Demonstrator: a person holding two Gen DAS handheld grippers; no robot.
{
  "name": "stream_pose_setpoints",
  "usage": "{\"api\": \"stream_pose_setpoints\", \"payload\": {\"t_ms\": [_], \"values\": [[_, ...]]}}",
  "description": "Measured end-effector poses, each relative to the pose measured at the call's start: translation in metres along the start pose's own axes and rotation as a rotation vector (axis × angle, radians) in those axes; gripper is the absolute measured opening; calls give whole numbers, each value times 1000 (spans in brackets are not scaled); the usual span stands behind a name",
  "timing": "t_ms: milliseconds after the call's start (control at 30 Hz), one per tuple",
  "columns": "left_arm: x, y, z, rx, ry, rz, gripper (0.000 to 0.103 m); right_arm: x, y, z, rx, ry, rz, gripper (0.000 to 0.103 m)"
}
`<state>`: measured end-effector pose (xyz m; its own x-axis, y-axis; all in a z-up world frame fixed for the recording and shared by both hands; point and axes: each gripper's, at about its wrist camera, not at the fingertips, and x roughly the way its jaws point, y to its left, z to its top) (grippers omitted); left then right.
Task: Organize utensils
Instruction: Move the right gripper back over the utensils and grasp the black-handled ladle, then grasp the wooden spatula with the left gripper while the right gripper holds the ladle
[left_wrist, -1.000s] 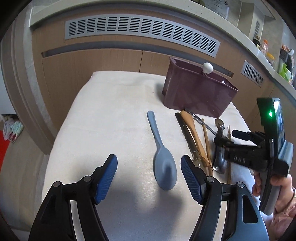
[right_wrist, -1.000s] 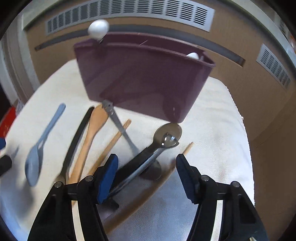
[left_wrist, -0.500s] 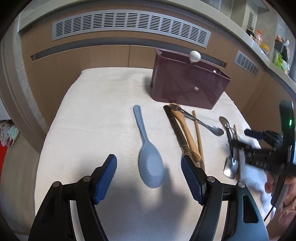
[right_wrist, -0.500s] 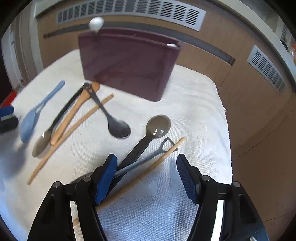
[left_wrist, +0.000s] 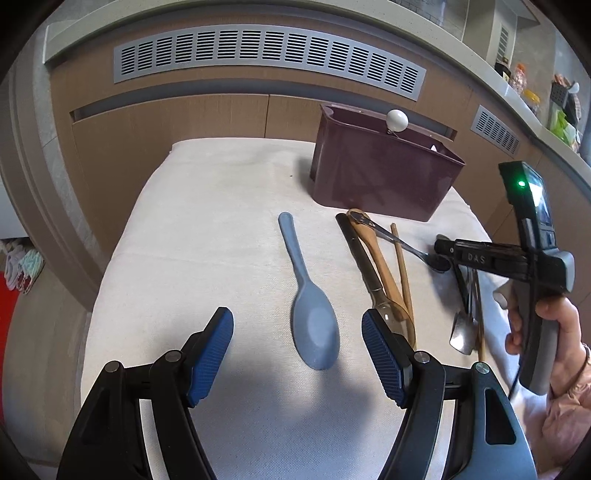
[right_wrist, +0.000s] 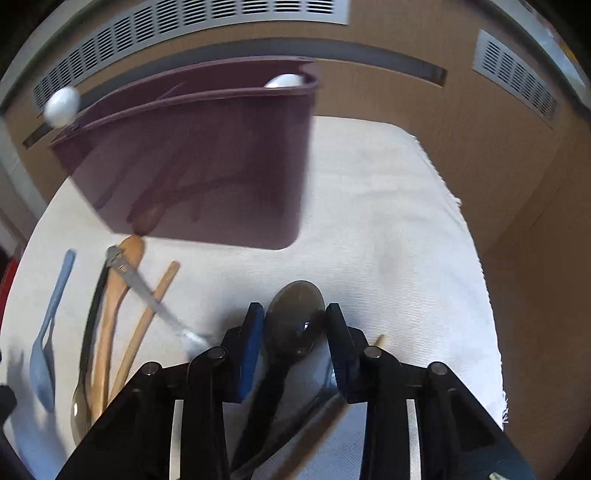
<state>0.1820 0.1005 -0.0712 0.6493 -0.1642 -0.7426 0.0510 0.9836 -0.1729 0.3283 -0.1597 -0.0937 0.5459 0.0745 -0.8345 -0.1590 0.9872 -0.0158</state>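
My right gripper (right_wrist: 294, 334) fingers pinch dark spoon (right_wrist: 293, 321) bowl on cloth-covered surface (right_wrist: 388, 236); metal spoon (right_wrist: 147, 291), wooden utensils crowd left. Left gripper (left_wrist: 297, 345) fingers spread over blue spoon (left_wrist: 314, 328). Maroon bin (left_wrist: 380, 173) beyond, vented wood panelling (left_wrist: 258, 51) behind.

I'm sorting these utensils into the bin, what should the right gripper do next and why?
Probably finish closing the right gripper on the dark spoon: its pads already flank the bowl, but whether they touch it is unclear.

Six spoons (left_wrist: 314, 332) were out there on the cloth (left_wrist: 221, 221), two wooden chopsticks (left_wrist: 402, 273), one maroon bin (left_wrist: 380, 181), two white balls (left_wrist: 397, 120).
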Motion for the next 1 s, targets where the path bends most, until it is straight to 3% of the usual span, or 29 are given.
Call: {"api": "stream_pose_setpoints", "payload": {"t_ms": [167,267,433,700,800,1000], "values": [[-2,-12,-3,32,-10,-68,73,-42,-2,-12,-35,-90,71,31],[0,-19,-4,47,-15,-58,72,-63,-8,-18,-42,-130,94,31],[13,-16,-1,-26,38,-46,46,-85,-15,-30,-49,-178,97,31],[30,-37,20,7,75,-91,46,-88,-16,-35,-49,-195,127,31],[49,-39,44,-29,124,-126,46,-88,-16,-36,-52,-198,126,31],[92,-57,78,-104,221,-110,46,-90,-19,-42,-41,-206,128,31]]}}
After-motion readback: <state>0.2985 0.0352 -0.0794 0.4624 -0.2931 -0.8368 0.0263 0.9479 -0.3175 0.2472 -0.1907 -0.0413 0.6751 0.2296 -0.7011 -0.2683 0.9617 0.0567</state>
